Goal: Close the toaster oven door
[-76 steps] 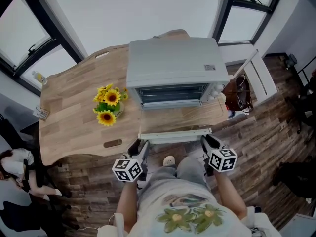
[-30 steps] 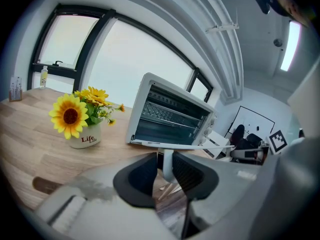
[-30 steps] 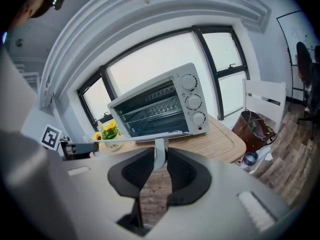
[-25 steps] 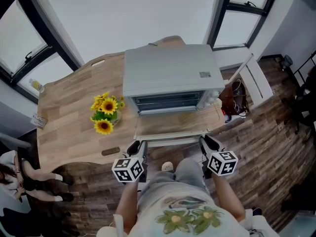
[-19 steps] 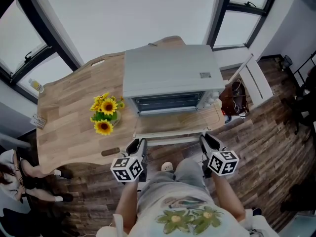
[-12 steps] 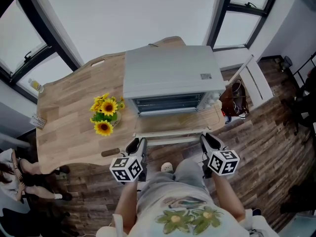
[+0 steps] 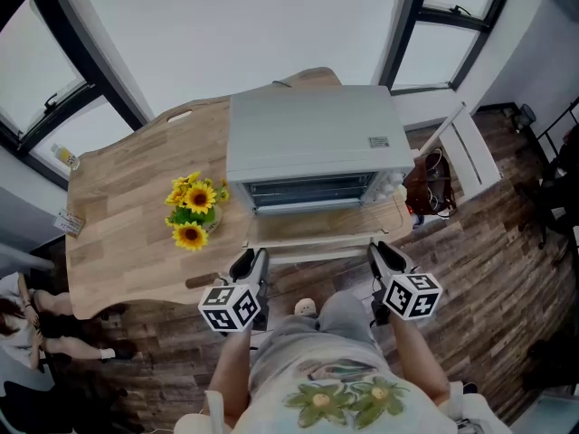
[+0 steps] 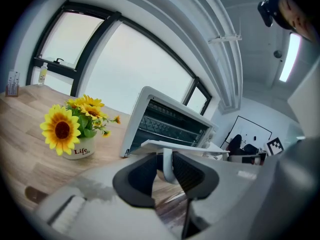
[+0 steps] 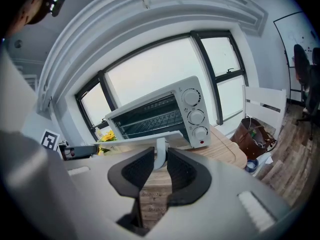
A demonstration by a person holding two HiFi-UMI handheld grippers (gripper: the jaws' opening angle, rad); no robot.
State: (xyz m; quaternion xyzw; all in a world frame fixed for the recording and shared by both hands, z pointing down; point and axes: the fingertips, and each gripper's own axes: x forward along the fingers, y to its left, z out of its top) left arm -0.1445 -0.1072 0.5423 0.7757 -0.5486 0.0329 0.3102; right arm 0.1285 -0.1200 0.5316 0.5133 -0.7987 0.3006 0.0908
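Left of the toaster oven (image 7: pixel 312 138), a pot of sunflowers (image 7: pixel 190 211) stood on the wooden worktop (image 7: pixel 118 242), well apart from the oven's side. The oven sat near the worktop's front edge with its door (image 7: pixel 312 242) dropped open. The door lay roughly level, jutting out from the oven's mouth toward the person, and the wire rack inside was exposed.

At the door's left front corner, the left claw (image 7: pixel 251 262) was partly closed. Its dark pads pinched the white post at the left end of the door handle (image 8: pixel 167 165).

At the door's right front corner, the right claw (image 7: pixel 380 253) was likewise narrowed onto the handle's right-end post. That post stood upright between its pads, with the door's edge just above them. Three control knobs (image 9: pixel 196 116) ran down the oven's right front panel.

Right of the oven, past the worktop's edge, a brown bag (image 7: pixel 425 183) rested on the floor beside a white chair (image 7: pixel 470 143).
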